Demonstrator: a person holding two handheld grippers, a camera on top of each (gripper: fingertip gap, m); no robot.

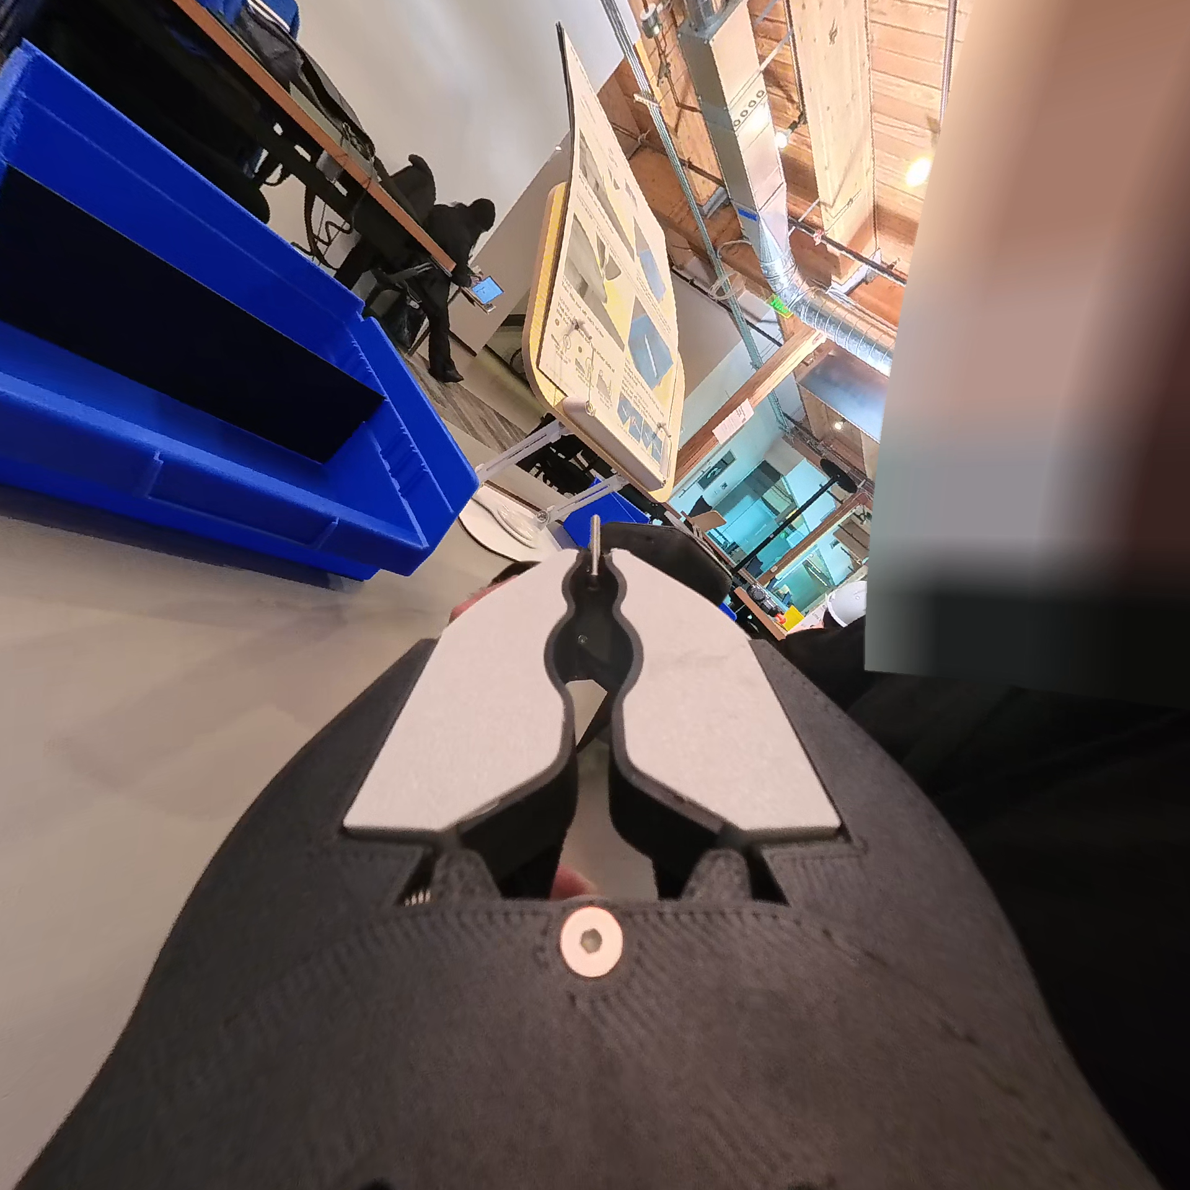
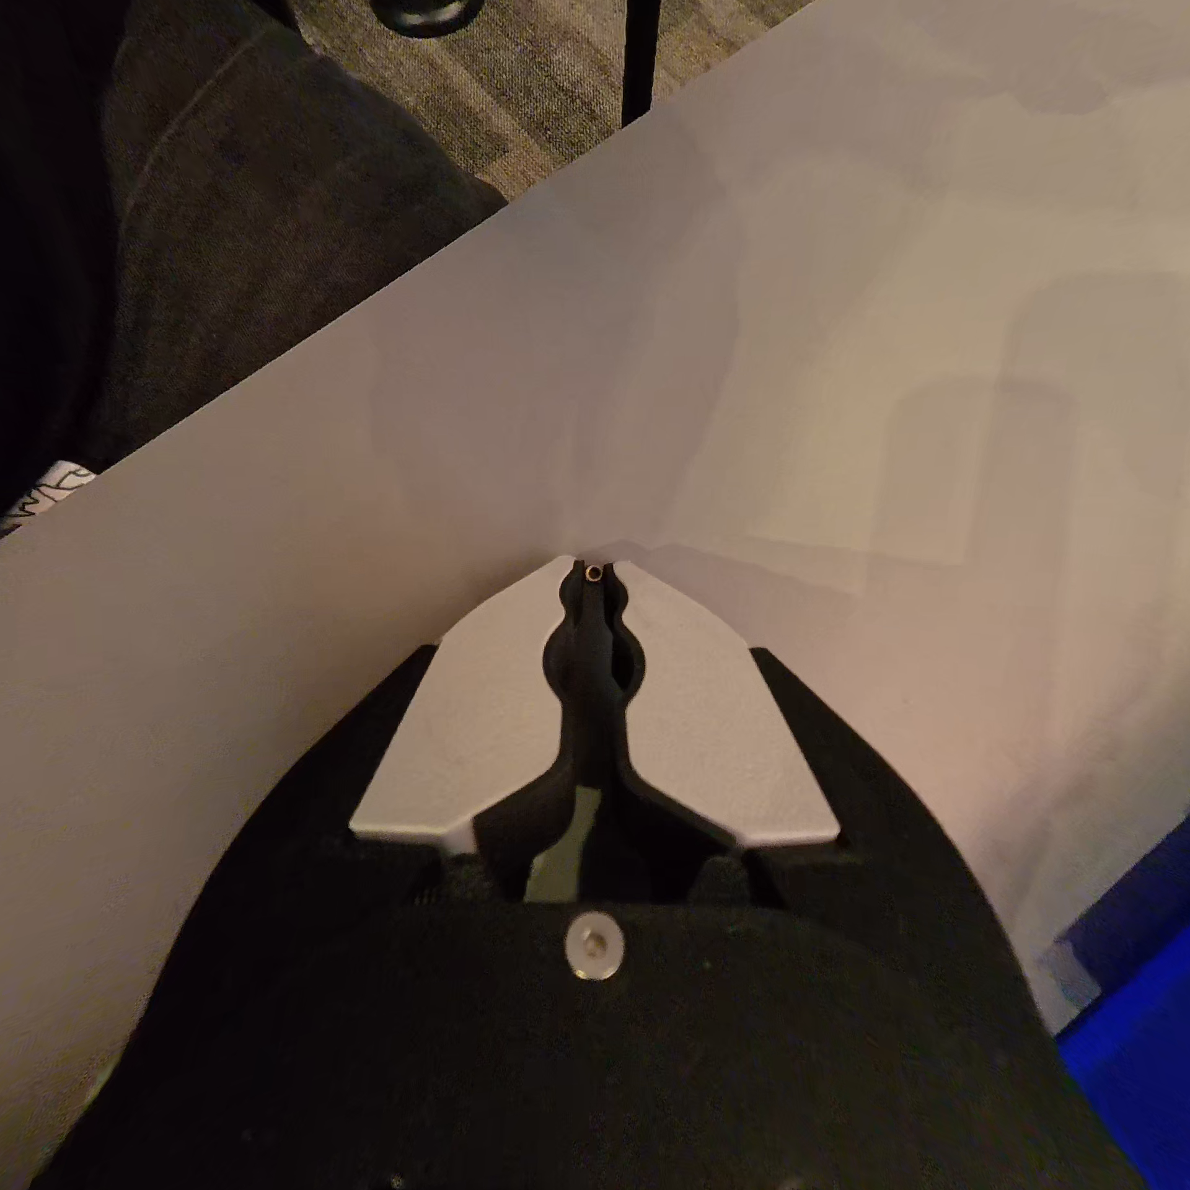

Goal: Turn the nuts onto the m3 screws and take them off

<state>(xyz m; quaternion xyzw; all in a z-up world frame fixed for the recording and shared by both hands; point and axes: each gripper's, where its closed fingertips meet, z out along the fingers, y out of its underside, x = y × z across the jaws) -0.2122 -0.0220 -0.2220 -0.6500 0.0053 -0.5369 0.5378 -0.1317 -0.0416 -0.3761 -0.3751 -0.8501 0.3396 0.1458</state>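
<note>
In the left wrist view my left gripper (image 1: 594, 561) is shut on a thin silver M3 screw (image 1: 595, 539). The screw's shaft sticks out past the fingertips and points away from me. In the right wrist view my right gripper (image 2: 594, 569) is shut on a small brass-coloured nut (image 2: 594, 572), held at the very tips with its hole facing the camera. It hangs just above the white table (image 2: 837, 386). Neither gripper shows in the other's view.
A blue plastic bin (image 1: 212, 412) with dark dividers stands on the white table (image 1: 129, 676) at the left. A tilted instruction board (image 1: 618, 322) on a stand is behind the left gripper. The table's edge (image 2: 360, 309) runs diagonally, with a person's dark trousers (image 2: 225, 212) beyond it. A blue bin corner (image 2: 1133, 1004) sits at the lower right.
</note>
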